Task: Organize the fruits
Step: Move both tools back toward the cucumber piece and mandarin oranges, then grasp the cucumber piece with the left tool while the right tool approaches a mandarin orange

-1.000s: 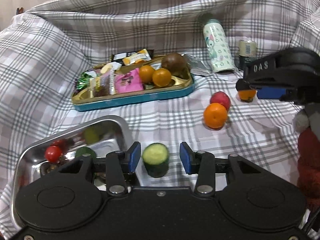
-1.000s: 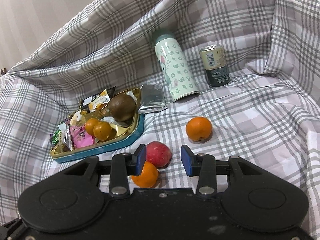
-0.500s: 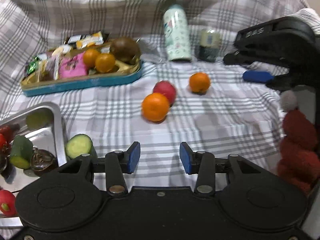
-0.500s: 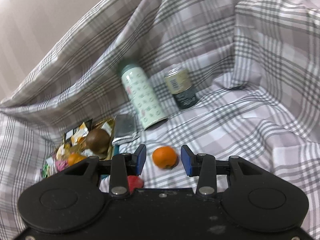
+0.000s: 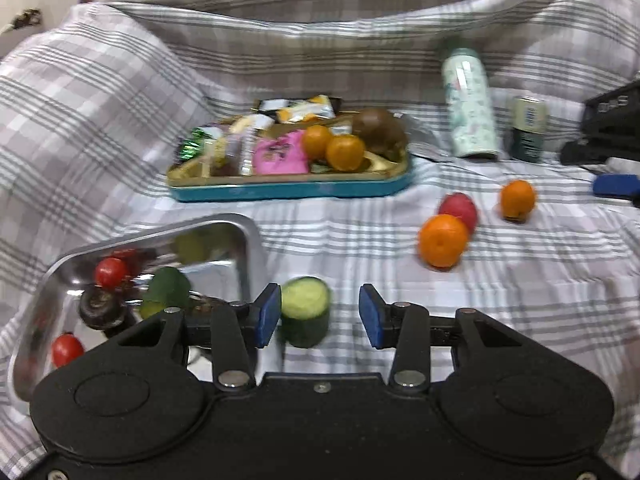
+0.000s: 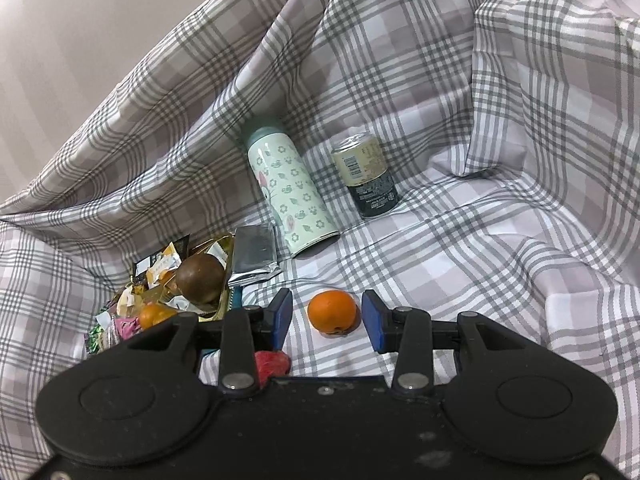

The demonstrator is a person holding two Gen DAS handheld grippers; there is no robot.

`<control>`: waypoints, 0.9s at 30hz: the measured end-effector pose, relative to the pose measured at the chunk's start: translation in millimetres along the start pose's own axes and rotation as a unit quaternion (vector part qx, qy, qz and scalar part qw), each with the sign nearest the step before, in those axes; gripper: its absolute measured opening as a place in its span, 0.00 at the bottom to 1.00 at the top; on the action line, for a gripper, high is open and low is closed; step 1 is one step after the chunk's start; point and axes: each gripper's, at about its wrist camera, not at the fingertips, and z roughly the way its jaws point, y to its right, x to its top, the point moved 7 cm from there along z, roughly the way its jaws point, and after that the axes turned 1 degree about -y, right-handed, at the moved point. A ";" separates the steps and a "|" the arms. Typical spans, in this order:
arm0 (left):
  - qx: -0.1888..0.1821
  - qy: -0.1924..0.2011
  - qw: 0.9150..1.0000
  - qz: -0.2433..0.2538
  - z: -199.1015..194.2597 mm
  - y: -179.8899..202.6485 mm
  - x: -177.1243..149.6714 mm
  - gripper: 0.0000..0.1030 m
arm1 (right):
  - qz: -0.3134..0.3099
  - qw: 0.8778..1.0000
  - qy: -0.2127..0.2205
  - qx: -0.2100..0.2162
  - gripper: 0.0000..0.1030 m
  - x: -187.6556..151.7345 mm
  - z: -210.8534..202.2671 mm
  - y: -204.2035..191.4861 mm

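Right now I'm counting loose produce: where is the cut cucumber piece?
In the left wrist view the cucumber piece stands on the plaid cloth between the left claw's open jaws, just right of the steel tray.

Loose oranges (image 5: 443,240), red fruit (image 5: 459,209) on cloth (image 5: 400,248)

the red fruit (image 6: 272,362) hides mostly behind the right gripper's (image 6: 326,316) body. the left view is blurred, and the steel tray's (image 5: 250,240) near corner is hidden.

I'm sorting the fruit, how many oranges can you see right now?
4: two in the teal tray, at and; two on the cloth, one beside the red fruit, one farther right. Others may be hidden.
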 end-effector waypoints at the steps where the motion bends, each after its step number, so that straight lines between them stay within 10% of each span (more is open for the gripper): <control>1: 0.006 0.001 1.000 0.000 1.3 -0.9 -0.2 0.49 | 0.000 1.000 0.001 -0.001 0.41 0.4 0.0 0.7; 9: 0.001 -0.014 1.000 0.002 17.0 5.1 0.5 0.56 | 0.009 1.000 -0.005 0.005 0.41 -0.5 2.4 1.6; 16: -0.170 -0.021 0.985 0.004 3.0 41.5 -0.1 0.55 | 0.022 0.999 0.019 0.013 0.41 6.4 -5.2 5.1; 27: -0.044 -0.001 0.998 -0.048 -3.3 10.1 -9.1 0.53 | 0.015 1.000 0.013 0.008 0.41 5.3 -4.0 6.4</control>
